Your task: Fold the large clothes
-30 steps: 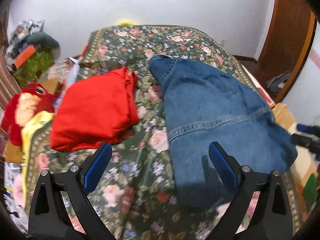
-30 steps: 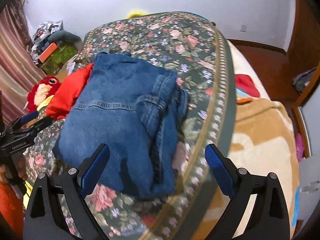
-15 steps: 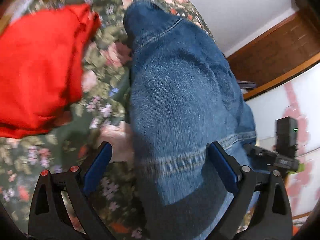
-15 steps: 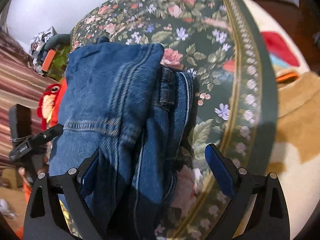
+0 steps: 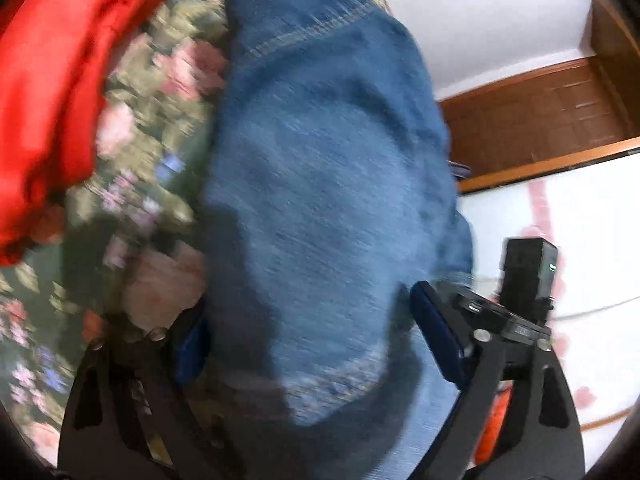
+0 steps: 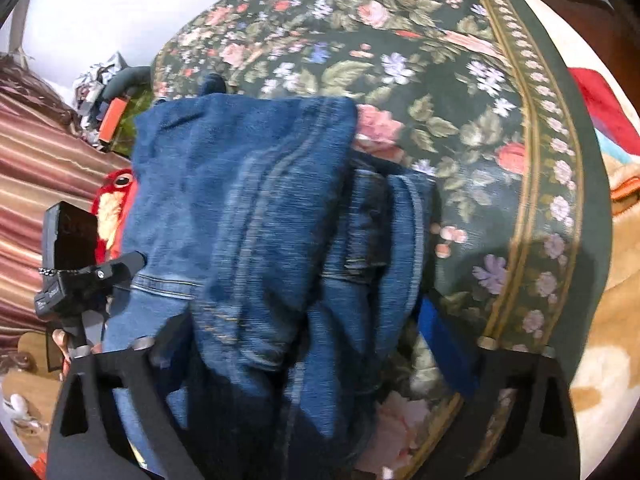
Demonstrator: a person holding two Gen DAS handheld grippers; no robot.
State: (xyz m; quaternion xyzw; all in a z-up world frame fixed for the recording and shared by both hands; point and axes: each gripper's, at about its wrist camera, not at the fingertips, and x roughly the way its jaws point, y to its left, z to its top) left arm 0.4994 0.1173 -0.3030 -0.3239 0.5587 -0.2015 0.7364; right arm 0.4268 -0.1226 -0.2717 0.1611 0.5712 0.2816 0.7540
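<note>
Item: jeans (image 5: pixel 320 184), blue denim, folded into a thick bundle, lying on the bedspread (image 5: pixel 152 92). The near end of the bundle sits between the jaws of both grippers.

Left gripper (image 5: pixel 316 340): jaws wide and closing, straddling the jeans. Blue pads (image 5: pixel 436 340) flank the denim on either side; the left pad is partly hidden at the fabric's edge, and the picture is too blurred to show whether either pad presses. No clamp visible.

Right gripper (image 6: pixel 304 344): jaws closing, denim folds bunched between them. Its right pad (image 6: pixel 444 344) stands just beside the waistband edge; its left pad is buried behind the cloth, contact not readable.

Left-wrist view, beyond the left jaw: red garment (image 5: pixel 52 92), folded, near the jeans but apart, floral bedspread showing between them. Beyond the right jaw: the other gripper's black frame and camera block (image 5: pixel 524 276), close to the denim's edge; past it a white wall (image 5: pixel 500 20) and wood trim (image 5: pixel 532 120).

Right-wrist view, ahead of the jaws: jeans top layer with seam stitching and belt loop facing up. Beyond the right jaw: bare bedspread with patterned border, then a tan blanket (image 6: pixel 616 312). Beyond the left jaw: the left gripper's frame (image 6: pixel 80 276) at the denim's edge, a red plush toy (image 6: pixel 114 204), a striped curtain (image 6: pixel 40 152).
</note>
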